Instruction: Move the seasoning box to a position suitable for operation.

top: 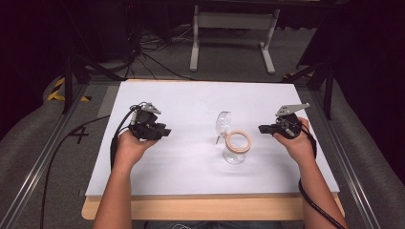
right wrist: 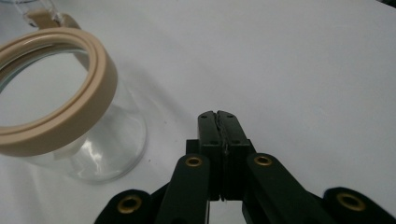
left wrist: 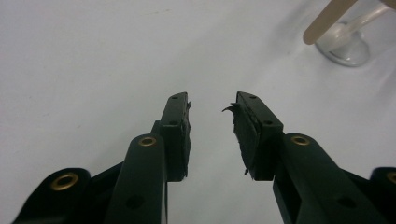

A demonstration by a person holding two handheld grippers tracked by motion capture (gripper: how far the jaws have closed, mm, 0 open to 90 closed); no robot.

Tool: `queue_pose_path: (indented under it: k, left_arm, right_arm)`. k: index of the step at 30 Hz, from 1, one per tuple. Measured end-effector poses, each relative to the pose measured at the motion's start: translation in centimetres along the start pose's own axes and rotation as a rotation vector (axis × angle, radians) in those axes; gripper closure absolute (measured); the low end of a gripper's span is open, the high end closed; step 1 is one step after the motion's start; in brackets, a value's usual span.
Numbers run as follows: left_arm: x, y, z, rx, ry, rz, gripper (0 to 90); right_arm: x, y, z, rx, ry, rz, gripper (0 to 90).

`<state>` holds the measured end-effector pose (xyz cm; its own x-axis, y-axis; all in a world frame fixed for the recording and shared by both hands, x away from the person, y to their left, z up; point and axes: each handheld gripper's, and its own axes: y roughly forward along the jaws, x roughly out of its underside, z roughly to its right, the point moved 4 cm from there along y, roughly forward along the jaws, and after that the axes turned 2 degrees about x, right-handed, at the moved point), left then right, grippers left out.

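1. While the glass jar [top: 235,151] stood near the middle of the white table [top: 143,171], its hinged glass lid [top: 222,123] was swung open and tilted back behind it, and a tan sealing ring [top: 238,141] sat around its mouth.
2. The right gripper [top: 262,129] hung just beside the jar on its right, jaws pressed fully together with nothing between them; in the right gripper view the ring [right wrist: 70,112] lay close ahead and to the left of the tips.
3. The left gripper [top: 165,132] was well apart on the jar's left, jaws partly open and empty.
4. The jar looked rigid, smooth and breakable, likely slippery against hard pads and of moderate weight for its size.
5. The rubbery ring probably offered the surest hold, since it would give slightly and resist sliding; the bare wall below it seemed riskier.
6. The open lid likely shifted the balance backwards, so a one-sided pinch could tip the jar.
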<state>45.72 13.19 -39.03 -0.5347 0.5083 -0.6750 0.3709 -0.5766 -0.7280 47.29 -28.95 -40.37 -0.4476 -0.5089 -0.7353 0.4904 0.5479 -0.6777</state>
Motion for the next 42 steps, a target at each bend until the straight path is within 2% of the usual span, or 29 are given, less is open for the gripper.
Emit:
queue_pose_path:
  k: [1, 4, 6, 9, 11, 14, 16, 21, 25, 29, 30, 34, 35, 40, 42]
  left_arm:
    - [-0.1, -0.1, 0.1, -0.005, 0.017, -0.011, 64.2]
    - [-0.4, 0.0, 0.8, -0.001, 0.028, -0.016, 63.8]
    - [-0.4, 0.0, 1.0, -0.007, 0.037, -0.035, 63.3]
    - [-0.1, 0.0, 1.1, 0.011, 0.056, -0.054, 58.4]
    - [0.1, 0.0, 1.1, -0.012, 0.056, -0.072, 57.8]
    - [0.1, -0.4, 1.2, -0.007, 0.043, -0.057, 57.3]
    - [-0.1, -0.7, 1.5, 0.017, 0.05, -0.042, 56.6]
    - [-0.4, -0.8, 2.1, 0.031, 0.045, -0.027, 54.9]
    - [-0.7, -1.0, 2.6, 0.034, 0.068, -0.033, 53.5]
    - [-1.0, -1.2, 3.1, 0.029, 0.073, -0.036, 51.7]
    - [-1.1, -1.1, 3.2, 0.033, 0.078, -0.025, 51.3]
    - [-1.2, -1.3, 3.5, 0.039, 0.087, -0.03, 51.0]
    - [-1.2, -1.3, 3.5, 0.029, 0.094, -0.032, 50.8]
    - [-1.2, -1.2, 3.6, 0.042, 0.088, -0.042, 50.8]
    - [-1.1, -1.1, 3.5, 0.052, 0.072, -0.045, 50.8]
  right_arm:
    - [0.0, -0.1, -0.2, -0.016, 0.0, 0.006, 89.8]
    - [0.2, -0.3, -0.7, -0.054, 0.004, 0.018, 89.8]
    - [0.3, -0.2, -0.8, -0.052, -0.004, 0.006, 89.8]
    - [0.2, -0.2, -1.2, -0.062, -0.01, -0.002, 89.8]
    - [0.0, -0.1, -1.4, -0.062, -0.02, -0.002, 89.8]
    - [-0.2, 0.2, -2.0, -0.078, -0.027, -0.008, 89.8]
    - [-0.2, 0.5, -2.3, -0.083, -0.034, -0.018, 89.8]
    - [-0.3, 1.3, -3.1, -0.101, -0.057, -0.053, 89.8]
    - [-0.1, 1.9, -3.3, -0.111, -0.065, -0.077, 89.8]
    - [0.3, 2.8, -3.7, -0.122, -0.075, -0.11, 89.7]
    - [0.3, 2.9, -3.7, -0.121, -0.083, -0.116, 89.7]
    - [0.4, 3.1, -3.8, -0.129, -0.08, -0.115, 89.8]
    - [0.4, 3.1, -3.8, -0.129, -0.08, -0.115, 89.7]
    - [0.4, 3.1, -3.7, -0.132, -0.077, -0.112, 89.8]
    - [0.4, 3.2, -3.7, -0.133, -0.075, -0.114, 89.8]
